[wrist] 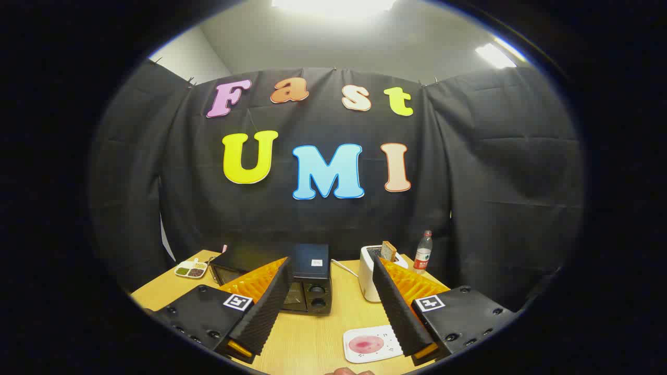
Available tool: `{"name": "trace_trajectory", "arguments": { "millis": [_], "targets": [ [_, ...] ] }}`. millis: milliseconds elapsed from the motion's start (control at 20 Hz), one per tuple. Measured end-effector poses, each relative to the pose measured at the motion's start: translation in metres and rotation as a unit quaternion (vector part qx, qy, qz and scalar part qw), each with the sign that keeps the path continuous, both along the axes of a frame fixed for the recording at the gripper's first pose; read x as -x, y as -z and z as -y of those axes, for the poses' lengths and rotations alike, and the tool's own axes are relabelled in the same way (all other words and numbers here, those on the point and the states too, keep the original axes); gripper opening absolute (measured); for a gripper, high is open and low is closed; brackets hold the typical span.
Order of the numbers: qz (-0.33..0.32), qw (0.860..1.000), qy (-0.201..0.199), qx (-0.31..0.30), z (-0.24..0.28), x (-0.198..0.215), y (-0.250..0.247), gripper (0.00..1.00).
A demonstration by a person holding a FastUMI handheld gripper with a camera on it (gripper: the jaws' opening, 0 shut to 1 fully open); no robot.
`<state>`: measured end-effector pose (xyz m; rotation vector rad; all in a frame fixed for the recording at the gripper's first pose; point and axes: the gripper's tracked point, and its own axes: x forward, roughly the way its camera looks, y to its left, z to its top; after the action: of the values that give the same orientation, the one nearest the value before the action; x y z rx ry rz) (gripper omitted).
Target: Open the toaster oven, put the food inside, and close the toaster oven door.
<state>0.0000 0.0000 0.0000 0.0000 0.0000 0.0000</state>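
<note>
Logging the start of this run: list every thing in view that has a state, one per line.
tongs: open, fingers apart, holding nothing
toaster oven: door shut, between and just beyond the fingers
toaster: slice of toast standing up out of its slot
water bottle: upright, capped
white plate: flat on the table, pink food on it, beside the right finger
divided dish: compartments filled

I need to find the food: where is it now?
The food lies on a white plate on the table, between the open gripper fingers, nearer the right one.
</note>
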Motion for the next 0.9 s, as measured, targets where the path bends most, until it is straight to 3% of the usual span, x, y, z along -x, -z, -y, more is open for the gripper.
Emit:
{"name": "trace_trajectory", "arguments": {
  "millis": [550, 900],
  "targets": [
    [-0.002, 1.0, 0.003, 0.004, 0.001, -0.015, -0.004, 0.97],
    [-0.004, 1.0, -0.016, 0.007, -0.018, -0.02, -0.006, 0.97]
  ]
}}
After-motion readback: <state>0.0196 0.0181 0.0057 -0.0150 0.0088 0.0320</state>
